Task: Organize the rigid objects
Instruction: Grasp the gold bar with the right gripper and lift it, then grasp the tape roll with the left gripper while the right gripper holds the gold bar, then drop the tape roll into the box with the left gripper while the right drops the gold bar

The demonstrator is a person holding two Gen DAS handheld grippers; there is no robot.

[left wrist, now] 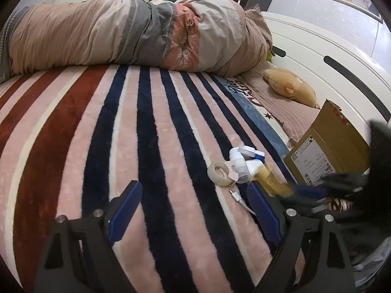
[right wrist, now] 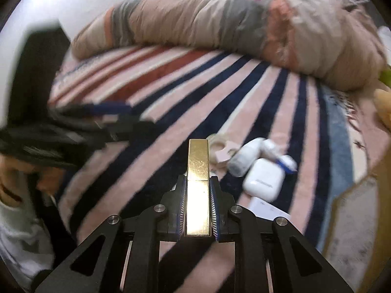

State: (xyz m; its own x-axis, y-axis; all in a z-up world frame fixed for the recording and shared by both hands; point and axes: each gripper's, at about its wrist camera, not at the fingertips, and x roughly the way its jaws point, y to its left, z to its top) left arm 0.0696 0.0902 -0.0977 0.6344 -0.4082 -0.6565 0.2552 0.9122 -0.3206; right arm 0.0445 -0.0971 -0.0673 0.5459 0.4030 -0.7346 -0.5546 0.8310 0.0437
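Right gripper (right wrist: 198,190): fingers pressed against both sides of a gold bar-shaped object (right wrist: 198,171), held lengthwise, far end projecting past the fingertips, clear of the striped blanket (right wrist: 268,92). Same object seen from left wrist view as a blurred yellow shape (left wrist: 273,180) just beside the cardboard box (left wrist: 330,146).

Left gripper (left wrist: 193,210): fingers spread wide, nothing between them, hovering above the blanket (left wrist: 97,134).

Small cluster on blanket, ahead and right of left gripper:
- tape roll (left wrist: 220,173), flat, with a pink tab touching its right side
- white bottle (left wrist: 238,163), on its side, touching tape roll
- white-and-blue item (left wrist: 254,155), behind bottle, identity unclear
- white cable end (left wrist: 235,195), near right fingertip of left gripper

Right wrist view adds: white earbud case (right wrist: 264,179) beside bottle (right wrist: 244,158); white paper (right wrist: 266,208) just below case.

Box open, flap raised, on the bed at right, near headboard (left wrist: 317,48). Plush toy (left wrist: 290,85) between box and rolled duvet (left wrist: 122,31). Right wrist view motion-blurred; fine details unreadable.
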